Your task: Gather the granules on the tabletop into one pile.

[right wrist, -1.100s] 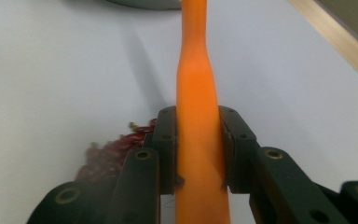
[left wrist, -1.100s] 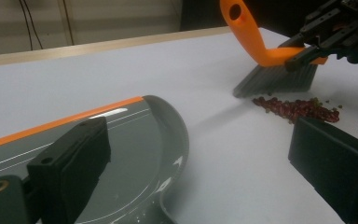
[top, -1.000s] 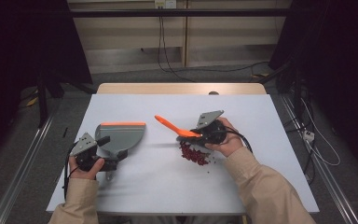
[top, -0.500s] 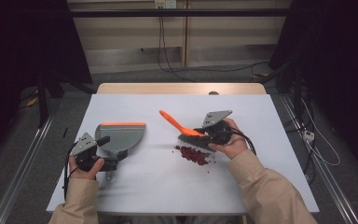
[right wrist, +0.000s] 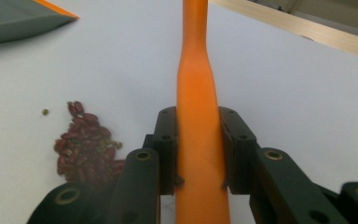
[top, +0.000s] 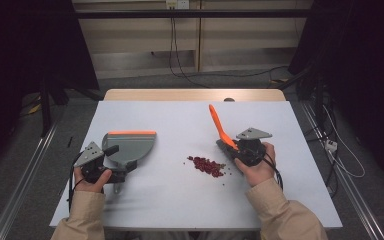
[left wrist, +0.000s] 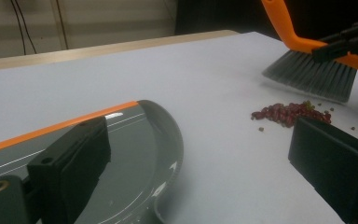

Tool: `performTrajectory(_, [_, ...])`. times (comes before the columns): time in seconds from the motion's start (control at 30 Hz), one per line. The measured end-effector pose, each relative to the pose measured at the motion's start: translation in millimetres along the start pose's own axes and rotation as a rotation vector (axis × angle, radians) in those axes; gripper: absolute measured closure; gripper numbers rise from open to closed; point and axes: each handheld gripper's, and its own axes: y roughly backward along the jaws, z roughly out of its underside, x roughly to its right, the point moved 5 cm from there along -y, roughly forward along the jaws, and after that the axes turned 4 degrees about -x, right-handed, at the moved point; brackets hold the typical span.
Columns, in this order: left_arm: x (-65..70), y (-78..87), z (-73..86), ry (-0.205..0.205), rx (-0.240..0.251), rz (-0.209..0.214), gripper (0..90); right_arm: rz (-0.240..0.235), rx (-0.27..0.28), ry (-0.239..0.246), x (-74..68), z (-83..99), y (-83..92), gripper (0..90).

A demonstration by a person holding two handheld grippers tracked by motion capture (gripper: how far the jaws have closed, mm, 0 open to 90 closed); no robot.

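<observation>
Sweeping is in hand: our right gripper (top: 234,147) clamps the brush (right wrist: 198,116) at three o'clock of the beans (top: 207,165); our left gripper (top: 111,167) grips the dustpan (top: 128,145) at nine o'clock; next we judge a leftward stroke

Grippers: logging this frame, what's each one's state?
Left gripper: shut on the dustpan.
Right gripper: shut on the brush handle.

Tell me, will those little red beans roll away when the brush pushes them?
Probably some. The beans are small, loose and rounded, and a few already lie apart from the pile, so they may scatter. The brush has soft-looking bristles, so some might slip past.
</observation>
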Motion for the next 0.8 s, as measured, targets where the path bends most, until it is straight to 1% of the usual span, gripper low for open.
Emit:
performTrajectory(0.03, [0.4, 0.6, -0.4, -0.002, 0.0, 0.0, 5.4, 0.008, -0.003, -0.011, -1.6, 3.0, -0.8, 71.5])
performTrajectory(0.1, [1.4, 1.0, -1.4, 0.001, 0.005, 0.0, 5.4, 0.003, 0.003, -0.028, -7.3, 5.6, -3.5, 71.6])
performTrajectory(0.13, [1.5, 1.2, -1.5, -0.001, 0.004, -0.001, 5.4, 0.013, 0.006, -0.023, -10.6, 5.0, -4.7, 71.6])
performTrajectory(0.3, [2.0, 0.6, -1.2, -0.001, 0.002, -0.003, 5.4, 0.011, 0.018, -0.03, -26.2, -1.5, -14.9, 71.6])
performTrajectory(0.37, [1.9, 0.4, -1.0, 0.001, 0.001, -0.004, 5.4, -0.003, 0.029, -0.034, -30.4, -4.3, -19.0, 71.6])
performTrajectory(0.43, [1.8, 0.0, -0.8, 0.001, -0.001, -0.004, 5.4, 0.004, 0.034, -0.04, -31.9, -6.9, -22.0, 71.6])
performTrajectory(0.47, [1.6, 0.1, -0.6, -0.004, -0.004, -0.003, 5.4, -0.009, 0.041, -0.049, -32.6, -8.3, -23.8, 71.6])
performTrajectory(0.5, [1.8, 0.1, -0.7, -0.005, -0.003, -0.004, 5.4, -0.004, 0.045, -0.055, -32.8, -9.2, -25.0, 71.6])
performTrajectory(0.57, [2.0, 0.1, -0.7, -0.005, -0.001, -0.003, 5.4, -0.011, 0.043, -0.052, -34.2, -11.2, -27.0, 71.5])
performTrajectory(0.6, [1.9, 0.1, -0.6, -0.005, -0.002, -0.003, 5.4, -0.011, 0.052, -0.056, -34.3, -12.3, -27.4, 71.5])
performTrajectory(0.63, [1.6, 0.2, -0.4, -0.005, -0.006, -0.005, 5.4, -0.024, 0.062, -0.059, -34.3, -13.8, -27.8, 71.6])
performTrajectory(0.67, [1.6, 0.1, -0.4, -0.004, -0.005, -0.006, 5.4, -0.022, 0.063, -0.063, -34.2, -15.3, -27.4, 71.5])
performTrajectory(0.7, [1.7, 0.2, -0.5, -0.005, -0.006, -0.005, 5.4, -0.011, 0.067, -0.05, -33.6, -16.8, -26.2, 71.5])
performTrajectory(0.73, [1.8, 0.2, -0.6, -0.005, -0.002, -0.004, 5.4, -0.012, 0.069, -0.039, -33.8, -18.3, -24.6, 71.5])
performTrajectory(0.8, [1.5, 0.2, -0.5, -0.005, -0.004, -0.005, 5.4, -0.012, 0.071, -0.036, -32.1, -19.5, -20.4, 71.5])
